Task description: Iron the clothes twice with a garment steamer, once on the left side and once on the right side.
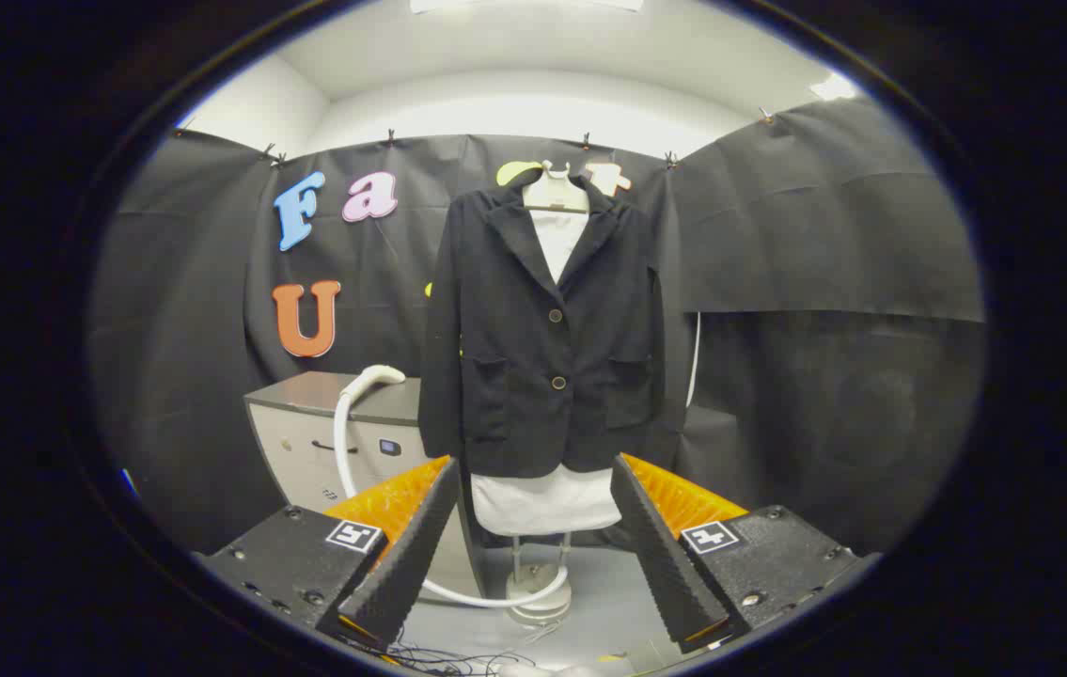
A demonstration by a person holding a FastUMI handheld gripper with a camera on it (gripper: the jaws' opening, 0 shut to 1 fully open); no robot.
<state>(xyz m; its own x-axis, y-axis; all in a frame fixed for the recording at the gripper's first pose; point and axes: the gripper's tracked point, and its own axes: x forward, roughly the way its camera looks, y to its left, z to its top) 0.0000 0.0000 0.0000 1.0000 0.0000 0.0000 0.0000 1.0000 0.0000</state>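
A black jacket (542,329) hangs over a white shirt on a white hanger (556,193) atop a stand (541,592), straight ahead beyond my fingers. The white garment steamer head (371,379) rests on a grey cabinet (345,432) left of the jacket, and its white hose (342,451) curves down to the floor and around the stand's base. My gripper (533,480) is open, with nothing between its black-padded fingers (420,545). It is well short of the steamer and the jacket.
The grey cabinet stands against the black cloth wall on the left. The stand's round base sits on the grey floor between the fingers. Thin dark cables (439,658) lie on the floor just below the fingers.
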